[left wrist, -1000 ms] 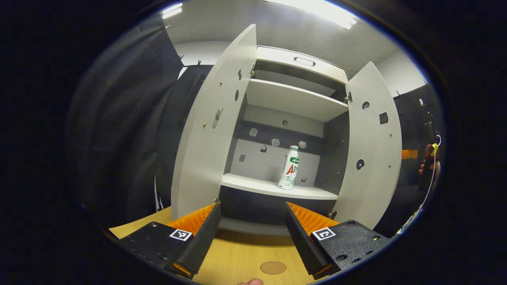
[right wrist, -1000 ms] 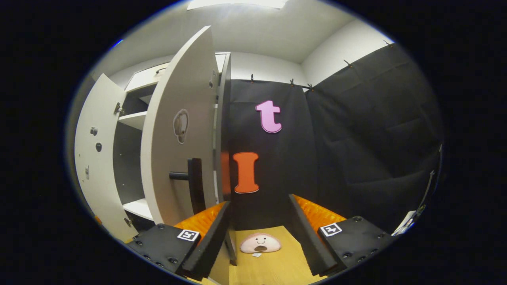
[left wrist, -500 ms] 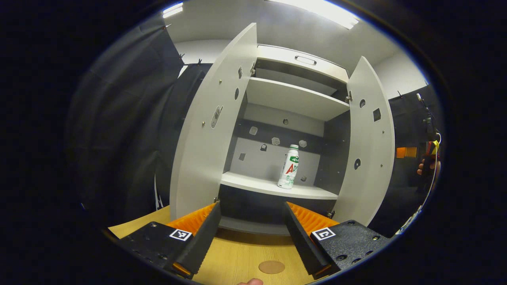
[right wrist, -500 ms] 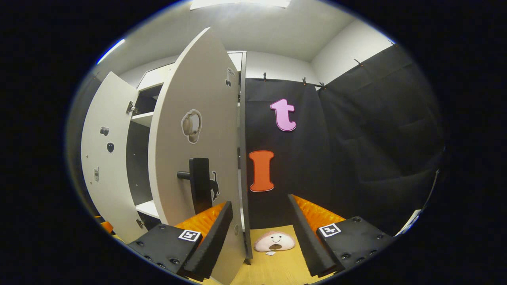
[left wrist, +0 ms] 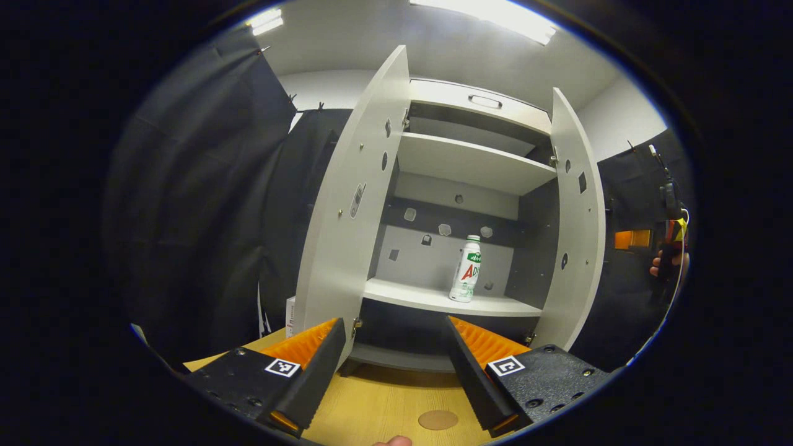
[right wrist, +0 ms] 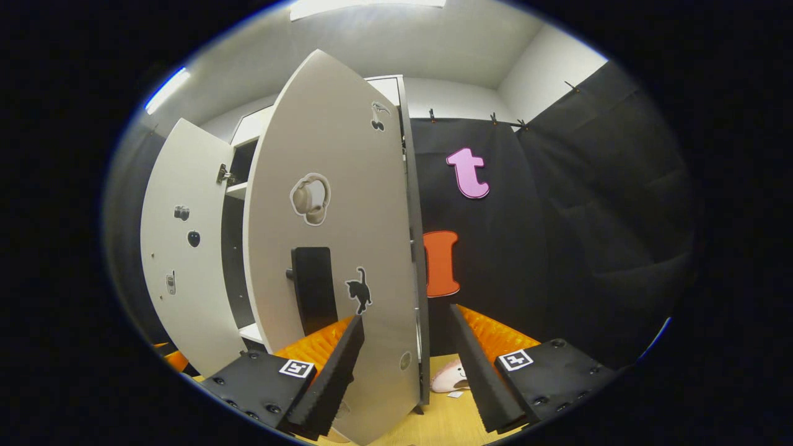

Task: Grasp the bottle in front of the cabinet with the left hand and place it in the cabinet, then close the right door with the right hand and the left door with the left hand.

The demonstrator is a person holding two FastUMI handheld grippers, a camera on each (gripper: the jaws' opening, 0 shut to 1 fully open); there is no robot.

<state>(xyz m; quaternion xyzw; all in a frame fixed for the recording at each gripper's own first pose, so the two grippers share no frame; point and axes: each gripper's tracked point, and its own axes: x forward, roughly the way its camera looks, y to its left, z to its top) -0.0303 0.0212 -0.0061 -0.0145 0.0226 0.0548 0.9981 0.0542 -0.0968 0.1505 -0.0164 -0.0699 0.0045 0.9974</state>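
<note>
White and standing straight up, the plastic bottle (left wrist: 466,268) sits on the lower shelf (left wrist: 427,297) inside the cabinet (left wrist: 471,111), toward the right side. It has a white cap, a green band near the top and big red letters that start with "AD"; the rest is too small to read. Another shelf (left wrist: 471,162) sits higher up with nothing on it.

In the left gripper view, the left gripper (left wrist: 393,365) is wide open and holds nothing. It hangs over the wooden table (left wrist: 378,409), well back from the cabinet. A round brown spot (left wrist: 438,420) lies on the table between its fingers. The left door (left wrist: 353,204) stands open, and small stickers dot its inner side. The right door (left wrist: 573,229) is partly open and turned almost edge-on. Far off at the right, a hand (left wrist: 663,266) holds something dark.

In the right gripper view, the right gripper (right wrist: 409,365) is wide open too and grips nothing. Its left finger is right by the outside face of the right door (right wrist: 337,248), but I cannot tell if it touches. That door has a dark handle (right wrist: 313,288), a headphones sticker (right wrist: 311,198), a black cat sticker (right wrist: 360,290) and a cherry sticker (right wrist: 378,116). A pink smiley toy (right wrist: 449,376) lies on the table behind the door's edge, partly hidden.
</note>
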